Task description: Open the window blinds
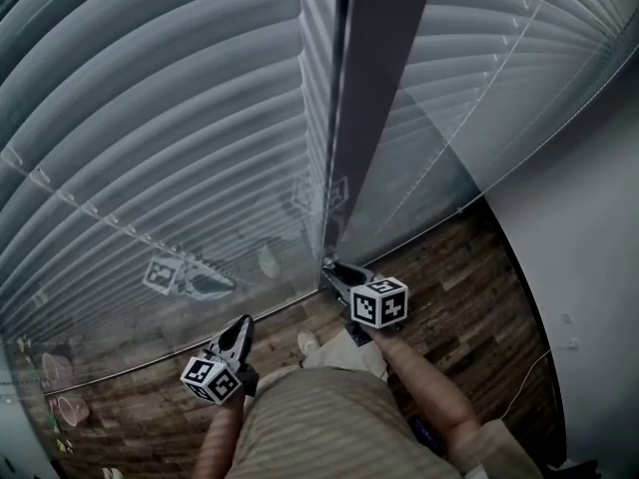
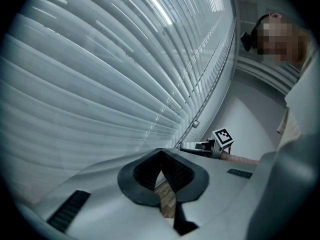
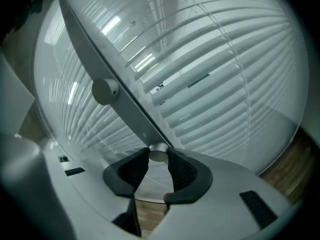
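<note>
Left gripper clenched, empty, near the blinds; right gripper tight around silver knob on dividing frame.

Left gripper closed, empty; right gripper tight on a knob.

Straight ahead the way is barred: a glass pane with slatted blinds behind it, split by a dark upright post whose knob is clamped between the right tongs. A pale wall closes the right side. The wooden floor before the glass lies open, and the left tongs hang there, clear of the pane.
</note>
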A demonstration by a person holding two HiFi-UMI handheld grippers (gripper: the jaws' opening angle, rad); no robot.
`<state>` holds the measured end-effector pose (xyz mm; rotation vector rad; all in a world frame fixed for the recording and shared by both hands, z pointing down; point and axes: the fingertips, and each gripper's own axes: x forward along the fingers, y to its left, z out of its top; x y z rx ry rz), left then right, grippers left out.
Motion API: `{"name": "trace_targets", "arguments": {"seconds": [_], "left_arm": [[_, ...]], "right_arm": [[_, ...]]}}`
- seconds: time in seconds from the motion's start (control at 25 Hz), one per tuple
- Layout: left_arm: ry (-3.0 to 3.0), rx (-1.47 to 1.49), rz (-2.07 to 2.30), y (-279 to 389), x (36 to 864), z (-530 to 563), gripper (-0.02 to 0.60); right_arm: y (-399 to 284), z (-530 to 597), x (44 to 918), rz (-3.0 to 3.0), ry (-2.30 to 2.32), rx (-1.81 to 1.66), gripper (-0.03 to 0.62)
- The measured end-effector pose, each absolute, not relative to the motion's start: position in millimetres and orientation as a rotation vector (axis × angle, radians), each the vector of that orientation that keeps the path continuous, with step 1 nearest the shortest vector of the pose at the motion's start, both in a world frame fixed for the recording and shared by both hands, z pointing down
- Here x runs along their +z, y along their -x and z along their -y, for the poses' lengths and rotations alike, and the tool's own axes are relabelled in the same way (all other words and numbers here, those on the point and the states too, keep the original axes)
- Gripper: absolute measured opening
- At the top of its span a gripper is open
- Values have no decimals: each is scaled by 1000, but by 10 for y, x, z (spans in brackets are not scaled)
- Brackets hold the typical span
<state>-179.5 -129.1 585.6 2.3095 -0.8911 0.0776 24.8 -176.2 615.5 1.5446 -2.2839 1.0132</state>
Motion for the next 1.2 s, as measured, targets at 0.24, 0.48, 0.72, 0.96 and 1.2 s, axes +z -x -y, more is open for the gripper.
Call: {"name": "trace_targets", "arguments": {"seconds": [0.24,0.48,0.72,0.96,1.2], "left_arm": [[-2311,85,882,1764,5871,1286,11],[-2317,91,868,1731,5873,1284,11],[-2307,97,878,1771,5852,1279,11],[-2310,92,872,1751,5865,1283,11],[-2314,89,870,1723,5837,1283,11]], "right_arm": [[-161,1754,6108,1862,-1403,133,129],[-164,1716,6099,2117,-1434,340,135],[-363,1664,6117,2398,-1535,1169,169],[-272,1730,6149,2467,-1508,1397,166],[-195,1744,6095,2051,-1423,402,129]]}}
